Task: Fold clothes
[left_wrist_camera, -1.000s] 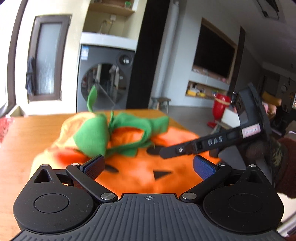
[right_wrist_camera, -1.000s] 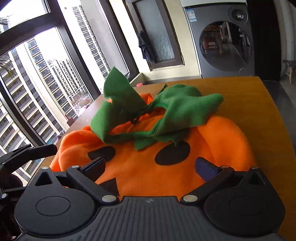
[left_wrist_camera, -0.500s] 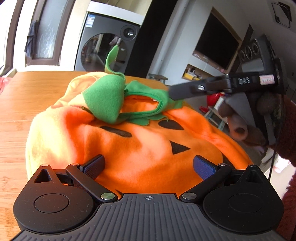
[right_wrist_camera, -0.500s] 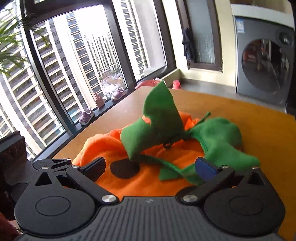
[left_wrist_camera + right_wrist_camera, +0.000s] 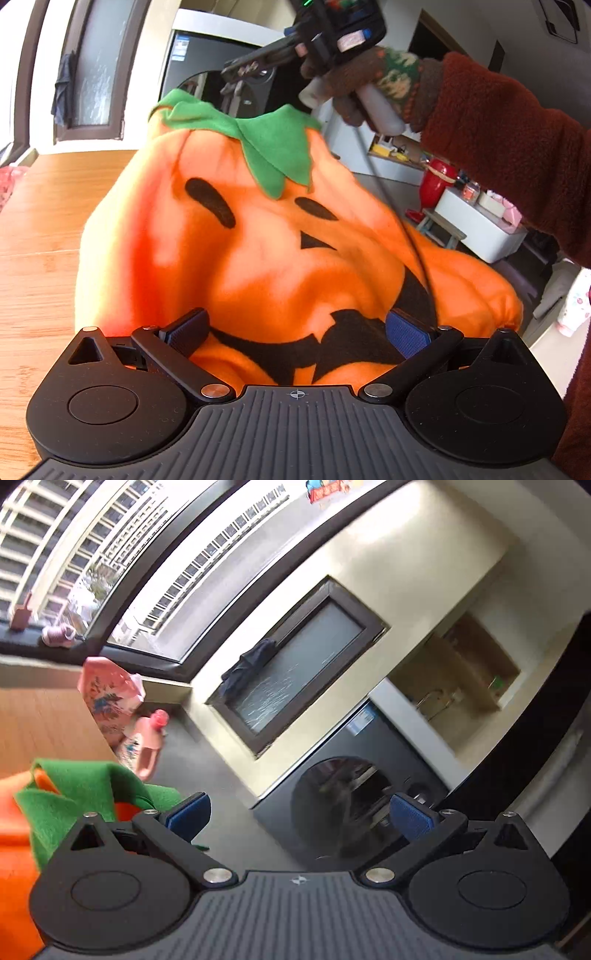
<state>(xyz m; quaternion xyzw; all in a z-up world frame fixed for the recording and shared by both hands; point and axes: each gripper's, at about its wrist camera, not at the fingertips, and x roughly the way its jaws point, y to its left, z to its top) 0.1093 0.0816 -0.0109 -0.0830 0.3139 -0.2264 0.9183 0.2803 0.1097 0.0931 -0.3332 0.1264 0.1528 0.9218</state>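
Note:
An orange pumpkin costume (image 5: 280, 258) with a black face and a green leaf collar (image 5: 273, 147) lies bunched on the wooden table (image 5: 44, 229). My left gripper (image 5: 295, 330) is open, its blue pads on either side of the costume's lower edge at the black mouth. My right gripper (image 5: 258, 62) is high above the collar in the left wrist view, held in a gloved hand. In the right wrist view the right gripper (image 5: 297, 810) is open and empty, tilted, with the green collar (image 5: 81, 794) and orange fabric at its lower left.
A washing machine (image 5: 221, 88) stands behind the table, also in the right wrist view (image 5: 354, 790). A pink printed bag (image 5: 107, 698) and a pink bottle (image 5: 147, 738) sit at the table's far end. Windows lie to the left. Low furniture (image 5: 476, 229) stands right of the table.
My left gripper has moved in low to the costume's bottom edge. My right gripper has risen and tilted above the collar, now facing the wall and washing machine. The costume's top now stands raised.

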